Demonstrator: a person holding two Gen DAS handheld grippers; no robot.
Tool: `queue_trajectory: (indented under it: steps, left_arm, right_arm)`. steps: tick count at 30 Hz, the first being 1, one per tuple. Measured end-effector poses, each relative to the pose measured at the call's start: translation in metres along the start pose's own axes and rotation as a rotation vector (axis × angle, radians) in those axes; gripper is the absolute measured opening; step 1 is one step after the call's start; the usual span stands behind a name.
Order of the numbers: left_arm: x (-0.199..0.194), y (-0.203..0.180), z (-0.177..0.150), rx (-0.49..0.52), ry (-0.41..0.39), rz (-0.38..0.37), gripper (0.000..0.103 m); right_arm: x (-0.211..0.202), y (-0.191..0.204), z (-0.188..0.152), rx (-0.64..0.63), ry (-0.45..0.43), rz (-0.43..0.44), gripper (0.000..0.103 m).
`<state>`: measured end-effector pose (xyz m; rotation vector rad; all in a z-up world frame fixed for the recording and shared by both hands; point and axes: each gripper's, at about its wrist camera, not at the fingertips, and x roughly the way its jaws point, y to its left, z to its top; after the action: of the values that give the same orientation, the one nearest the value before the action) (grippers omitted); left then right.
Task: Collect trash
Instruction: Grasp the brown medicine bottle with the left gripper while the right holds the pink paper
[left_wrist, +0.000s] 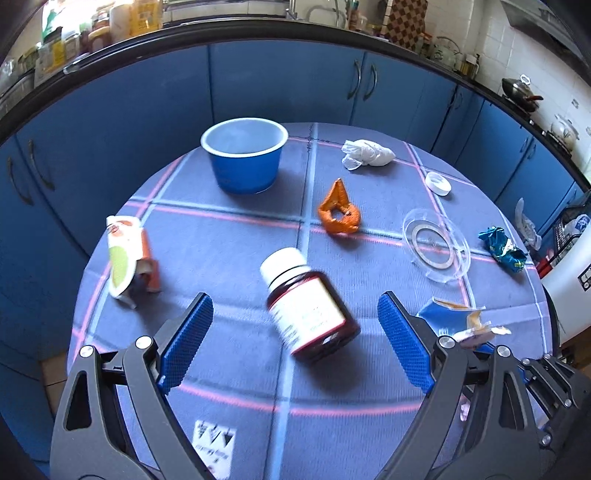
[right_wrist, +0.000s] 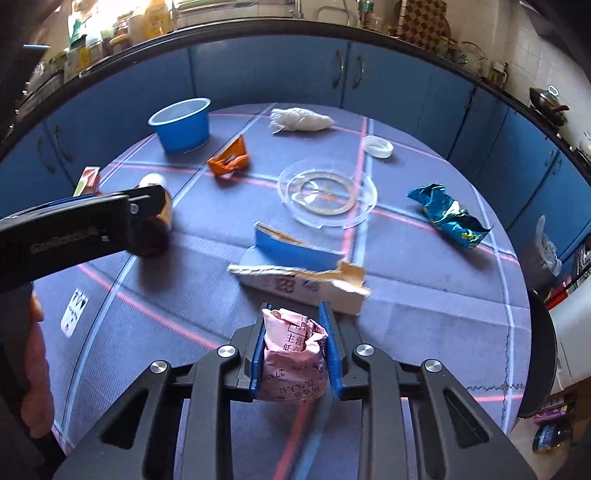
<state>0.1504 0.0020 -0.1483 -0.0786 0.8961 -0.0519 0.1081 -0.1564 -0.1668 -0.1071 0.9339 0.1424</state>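
Left tool (left_wrist: 295, 325) spread wide, empty — brown bottle (left_wrist: 308, 302) lies on the counter (left_wrist: 236, 236) between its pads, cap toward 11 o'clock. Right tool (right_wrist: 295, 343) clamped on crumpled pink paper (right_wrist: 291, 354).

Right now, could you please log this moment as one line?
left gripper: open over dark red pill bottle | right gripper: shut on crumpled pink paper | blue cup: empty
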Motion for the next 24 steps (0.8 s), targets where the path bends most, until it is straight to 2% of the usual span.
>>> queue_trajectory:
  steps: [12, 15, 17, 18, 24]
  left_arm:
    - [0.025, -0.003, -0.003, -0.003, 0.061, 0.044, 0.089]
    - [0.034, 0.0, -0.006, -0.015, 0.098, 0.04, 0.076]
    - [0.032, -0.001, -0.007, -0.012, 0.086, 0.057, 0.061]
    - [0.031, -0.001, -0.007, -0.006, 0.083, 0.067, 0.049]
    - [0.022, 0.004, -0.009, -0.051, 0.099, 0.025, 0.048]
  right_arm:
    - [-0.005, -0.014, 0.003, 0.027, -0.031, -0.015, 0.026]
    - [-0.007, -0.015, 0.002, 0.032, -0.033, -0.017, 0.026]
    - [-0.01, -0.016, 0.002, 0.037, -0.038, -0.023, 0.026]
    - [-0.011, -0.017, 0.001, 0.04, -0.04, -0.024, 0.026]
    - [-0.023, -0.024, 0.0, 0.066, -0.062, -0.034, 0.026]
